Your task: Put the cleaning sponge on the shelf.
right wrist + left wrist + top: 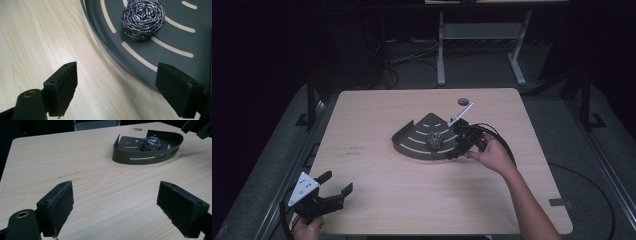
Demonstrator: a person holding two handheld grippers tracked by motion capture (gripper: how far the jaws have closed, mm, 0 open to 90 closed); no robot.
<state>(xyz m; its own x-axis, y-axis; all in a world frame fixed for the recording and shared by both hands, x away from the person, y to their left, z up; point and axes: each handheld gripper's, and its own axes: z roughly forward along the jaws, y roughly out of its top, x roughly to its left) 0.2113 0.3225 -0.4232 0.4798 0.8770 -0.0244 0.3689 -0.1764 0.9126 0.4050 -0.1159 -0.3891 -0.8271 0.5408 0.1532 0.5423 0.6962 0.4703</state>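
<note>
One scourer [435,140], a ball of coiled steel wire, sits on the slotted floor of the tray [412,145], a dark quarter-round shelf with a low curved wall, lying near the middle of the table [377,200]. In the right gripper view the scourer [143,19] lies ahead of the jaws, inside the tray's curved rim [105,50] and apart from both pads.

Right gripper [458,148] hovers at the tray's curved edge, on the side toward the person, its jaws spread wide and holding nothing; one jaw hangs over the bare wood, the other over the tray floor. Left gripper [332,192] rests well away from the tray, near the table's front corner, likewise released and empty.

By its look, the scourer is very light, springy and rough. It should squash under the pads rather than slip, and nothing in it can break, so a firm pinch across its middle is likely the best hold. A light nip at the top may only snag loose loops, and strands could catch in the tray's slots.

Being thin and seemingly light, the tray may slide or tip if the jaw nudges its rim.
</note>
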